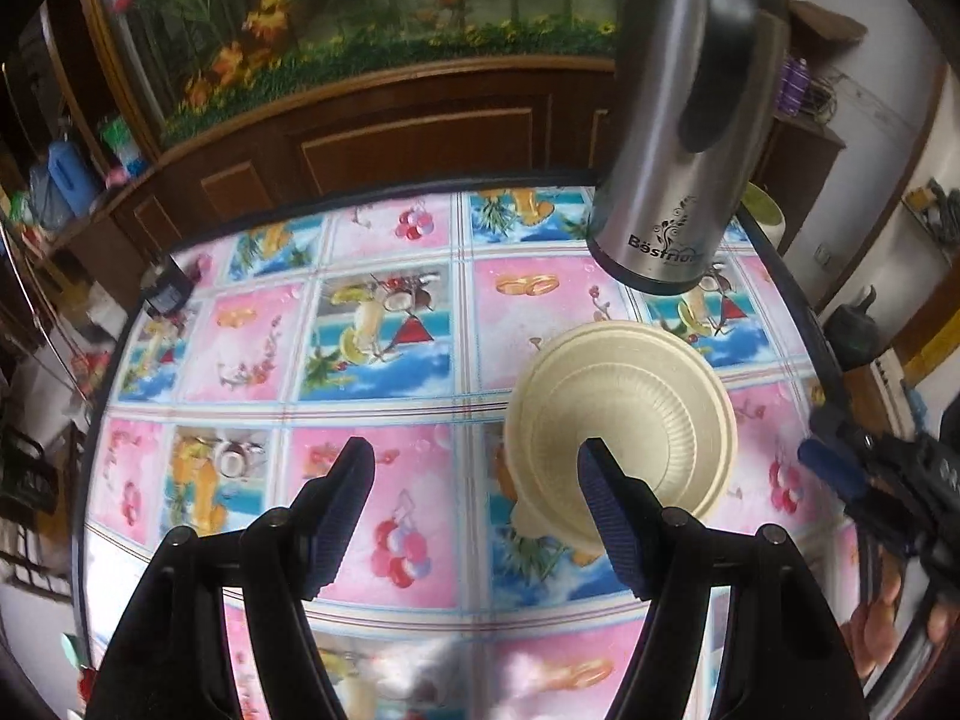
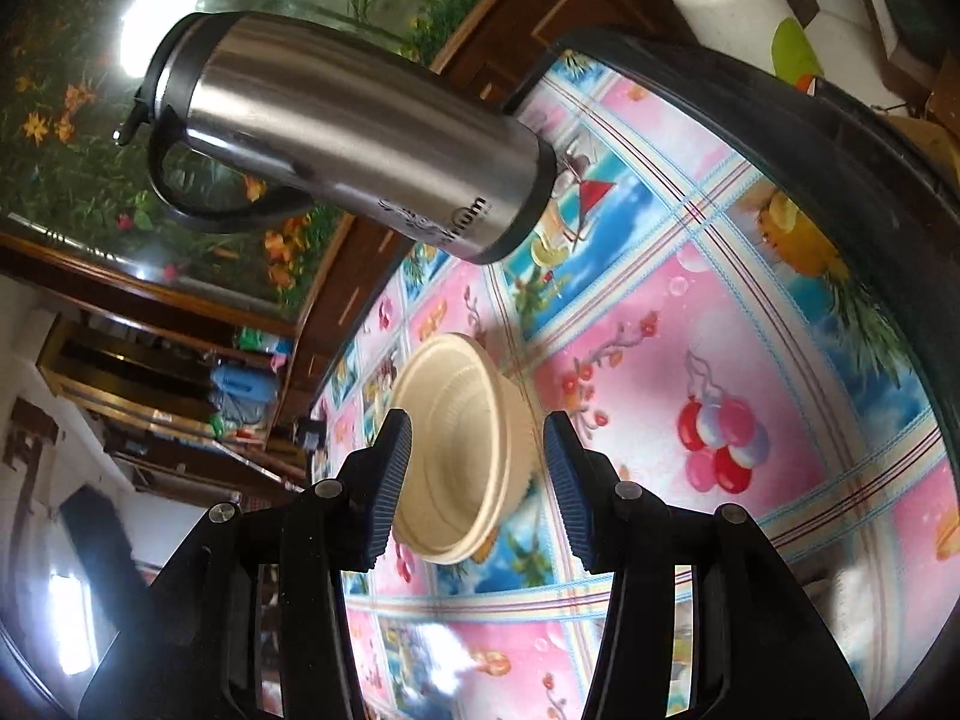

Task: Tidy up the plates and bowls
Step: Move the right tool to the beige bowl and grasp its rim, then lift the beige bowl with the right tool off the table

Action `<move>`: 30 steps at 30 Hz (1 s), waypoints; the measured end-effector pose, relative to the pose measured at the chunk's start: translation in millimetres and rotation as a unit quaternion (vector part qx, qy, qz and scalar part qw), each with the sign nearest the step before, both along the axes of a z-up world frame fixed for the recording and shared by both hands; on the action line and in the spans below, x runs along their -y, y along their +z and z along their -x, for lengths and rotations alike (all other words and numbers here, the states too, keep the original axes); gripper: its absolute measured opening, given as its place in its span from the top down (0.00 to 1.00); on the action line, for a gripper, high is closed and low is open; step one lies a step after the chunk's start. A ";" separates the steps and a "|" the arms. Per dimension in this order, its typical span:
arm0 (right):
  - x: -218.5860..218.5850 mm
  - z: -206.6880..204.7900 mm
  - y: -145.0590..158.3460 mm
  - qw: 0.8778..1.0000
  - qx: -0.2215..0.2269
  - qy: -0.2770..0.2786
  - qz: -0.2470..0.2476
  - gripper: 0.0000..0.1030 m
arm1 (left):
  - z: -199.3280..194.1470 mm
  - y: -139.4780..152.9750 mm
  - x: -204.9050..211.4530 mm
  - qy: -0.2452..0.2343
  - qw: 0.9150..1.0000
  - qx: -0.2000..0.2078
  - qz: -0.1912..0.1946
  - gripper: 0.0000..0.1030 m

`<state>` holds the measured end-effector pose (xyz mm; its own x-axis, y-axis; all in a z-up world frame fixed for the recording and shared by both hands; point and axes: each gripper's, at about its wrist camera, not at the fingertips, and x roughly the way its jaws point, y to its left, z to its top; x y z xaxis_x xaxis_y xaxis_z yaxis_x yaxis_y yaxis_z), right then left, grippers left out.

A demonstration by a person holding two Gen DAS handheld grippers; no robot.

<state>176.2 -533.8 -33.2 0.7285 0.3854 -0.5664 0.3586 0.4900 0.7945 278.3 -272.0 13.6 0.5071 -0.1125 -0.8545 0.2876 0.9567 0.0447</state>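
A cream ribbed bowl (image 1: 624, 414) stands upright on the round table with the pink and blue picture cloth (image 1: 384, 396). My left gripper (image 1: 474, 459) hangs open above the cloth, just left of the bowl. Its right finger overlaps the bowl's near rim in this view, and nothing is between its pads. My right gripper (image 1: 837, 456) comes in from the table's right edge, a gap away from the bowl. In the right wrist view the bowl (image 2: 462, 450) shows in the gap of the right gripper (image 2: 477, 423), beyond the open fingers and untouched.
A tall steel flask (image 1: 678, 138) with a black handle stands just behind the bowl, also seen as the flask (image 2: 360, 138). A white and green cup (image 2: 738, 6) sits at the table's black rim (image 2: 840, 138). A small dark jar (image 1: 168, 291) stands far left.
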 end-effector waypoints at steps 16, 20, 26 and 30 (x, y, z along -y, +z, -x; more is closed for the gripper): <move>-25.1 -19.8 -22.0 0.998 -0.024 0.040 -0.031 0.56 | -24.3 -42.0 -1.6 0.047 0.997 -0.061 -0.007 0.32; -32.9 -23.9 -26.2 0.998 -0.036 0.041 -0.016 0.56 | -27.4 -51.0 -2.7 0.050 0.996 -0.073 0.003 0.31; -36.5 -25.8 -31.0 0.998 -0.045 0.035 -0.004 0.56 | -30.2 -64.4 1.2 0.045 0.995 -0.091 0.021 0.32; -36.7 -26.5 -32.3 0.999 -0.046 0.030 0.004 0.56 | -28.8 -71.6 7.4 0.037 0.994 -0.099 0.028 0.32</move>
<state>202.7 -497.1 -65.5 0.6497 0.4214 -0.6327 0.3993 0.5190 0.7558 307.1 -279.5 -57.9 0.3381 -0.1307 -0.9320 0.2142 0.9750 -0.0590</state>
